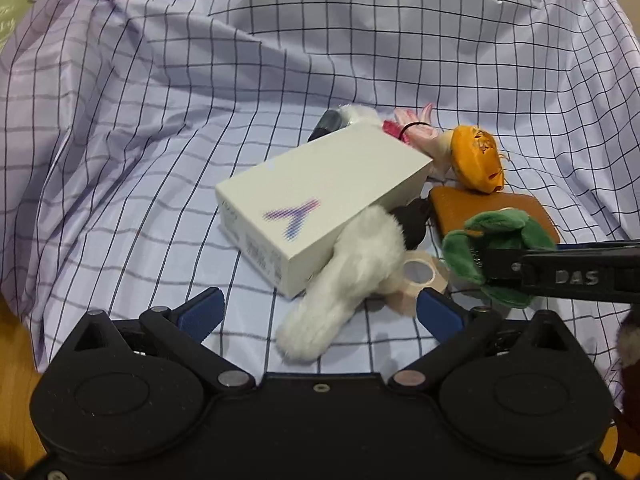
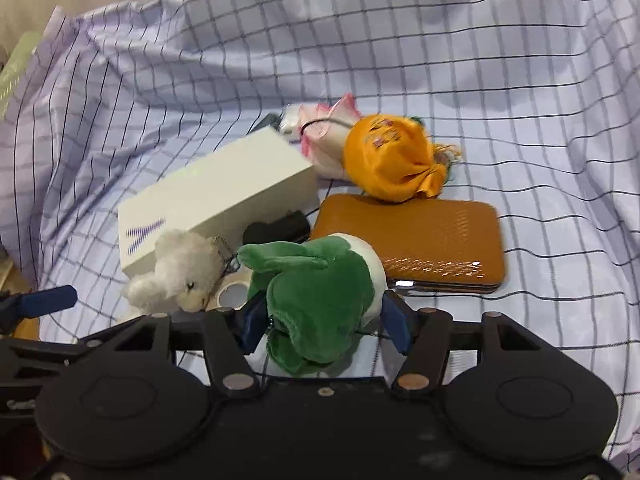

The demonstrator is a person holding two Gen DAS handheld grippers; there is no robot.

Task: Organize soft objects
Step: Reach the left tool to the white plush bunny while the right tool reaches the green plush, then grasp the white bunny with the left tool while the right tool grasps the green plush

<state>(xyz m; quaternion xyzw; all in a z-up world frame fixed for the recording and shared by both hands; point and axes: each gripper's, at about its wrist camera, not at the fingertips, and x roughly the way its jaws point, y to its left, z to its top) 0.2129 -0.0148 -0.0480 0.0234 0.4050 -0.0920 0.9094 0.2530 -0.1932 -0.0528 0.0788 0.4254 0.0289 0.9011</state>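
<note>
One green plush toy (image 2: 316, 300) sits between my right gripper (image 2: 324, 320) pads, clamped. One white plush (image 2: 176, 276) and one tape roll (image 2: 232, 294) just left of it, one white box (image 2: 216, 200) behind, one orange wallet (image 2: 424, 240) right. Left gripper (image 1: 318, 312) wide open, empty, over the white plush.

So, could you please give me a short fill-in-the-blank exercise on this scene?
1. The right gripper is closed on the ____ plush toy.
2. The left gripper is ____, holding nothing.
3. The orange pouch rests partly on the ____ case.

Missing words: green; open; brown
</note>
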